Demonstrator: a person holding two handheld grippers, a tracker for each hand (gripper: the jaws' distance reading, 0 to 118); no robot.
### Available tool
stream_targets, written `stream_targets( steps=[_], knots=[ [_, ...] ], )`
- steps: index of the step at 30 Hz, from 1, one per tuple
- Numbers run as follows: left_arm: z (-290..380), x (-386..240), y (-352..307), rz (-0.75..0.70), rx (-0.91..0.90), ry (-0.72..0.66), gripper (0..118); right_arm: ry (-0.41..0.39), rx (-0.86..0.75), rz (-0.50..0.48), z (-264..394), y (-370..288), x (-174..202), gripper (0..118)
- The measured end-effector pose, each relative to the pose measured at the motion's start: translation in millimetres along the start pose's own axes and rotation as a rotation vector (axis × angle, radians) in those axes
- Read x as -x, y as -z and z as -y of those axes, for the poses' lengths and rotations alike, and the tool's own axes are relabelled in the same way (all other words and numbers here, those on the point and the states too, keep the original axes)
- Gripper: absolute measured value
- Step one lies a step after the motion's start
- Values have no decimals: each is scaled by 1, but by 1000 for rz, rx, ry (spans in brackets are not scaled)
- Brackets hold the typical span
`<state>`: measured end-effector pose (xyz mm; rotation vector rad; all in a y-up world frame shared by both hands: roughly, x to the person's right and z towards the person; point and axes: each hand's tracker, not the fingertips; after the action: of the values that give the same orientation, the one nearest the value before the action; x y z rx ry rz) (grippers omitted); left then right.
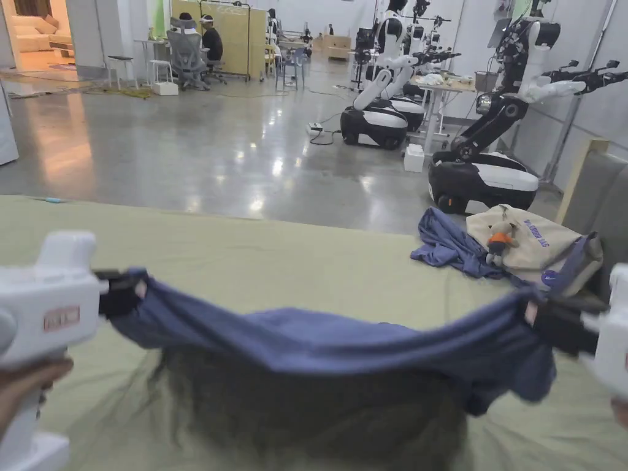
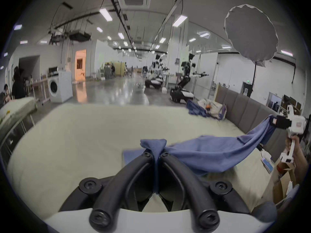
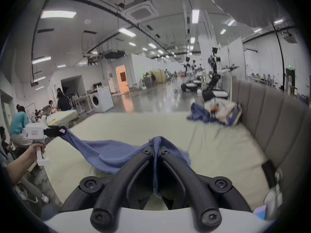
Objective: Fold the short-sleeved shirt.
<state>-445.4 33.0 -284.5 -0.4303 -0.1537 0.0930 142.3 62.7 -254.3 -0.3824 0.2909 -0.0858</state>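
**Q:** Nearest the head camera is what, exactly?

**A:** Two white handheld tools. On the left, the left gripper (image 1: 126, 293); on the right, the right gripper (image 1: 543, 316). Each has both jaws pinched tight on an end of the blue shirt (image 1: 319, 349), so the cloth hangs between them as a sagging band above the near part of the green bed (image 1: 257, 257). Each gripper view shows a tuft of fabric poking out past its own closed tips.

**Q:** How would you expect the shirt to handle?

**A:** Light and limp, I'd judge. The middle droops well below the two held ends, and its lower edge looks close to the sheet, though I can't tell whether it touches. It has no stiffness, so it will go wherever it is laid. Knit cloth like this shouldn't slip from the pads. Whether the held ends are shoulders or hem corners I can't make out; holding matching corners seems the sensible grip, with the tension kept even.

**Q:** Any containers?

**A:** At the far right, beside the grey headboard (image 1: 598, 190), a cream tote bag (image 1: 539, 242) lies flat. Its inside is hidden; a small plush toy (image 1: 501, 237) rests on it, and another blue garment (image 1: 451, 245) is bunched against its left side.
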Motion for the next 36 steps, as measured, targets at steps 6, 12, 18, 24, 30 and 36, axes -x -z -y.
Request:
stream_targets(
  steps=[6, 12, 18, 24, 30, 36],
  knots=[
    [127, -7, -28, -13, 136, -2, 4, 47, 135, -4, 128, -38, 8, 4],
    [199, 17, -66, -18, 176, -109, 5, 67, 166, 2, 186, -98, 2, 4],
    [215, 21, -104, -6, 166, -90, 5, 97, 205, -2, 200, -140, 7, 4],
    [212, -5, -120, -216, 161, -213, 118, 29, 226, 229, 213, -141, 28, 118],
    [125, -58, -214, -110, -273, -131, 118, -91, -178, 270, 138, -176, 83, 118],
    [118, -66, -134, -63, -18, -130, 0, -72, -203, 84, 113, -140, 92, 1]
  ],
)
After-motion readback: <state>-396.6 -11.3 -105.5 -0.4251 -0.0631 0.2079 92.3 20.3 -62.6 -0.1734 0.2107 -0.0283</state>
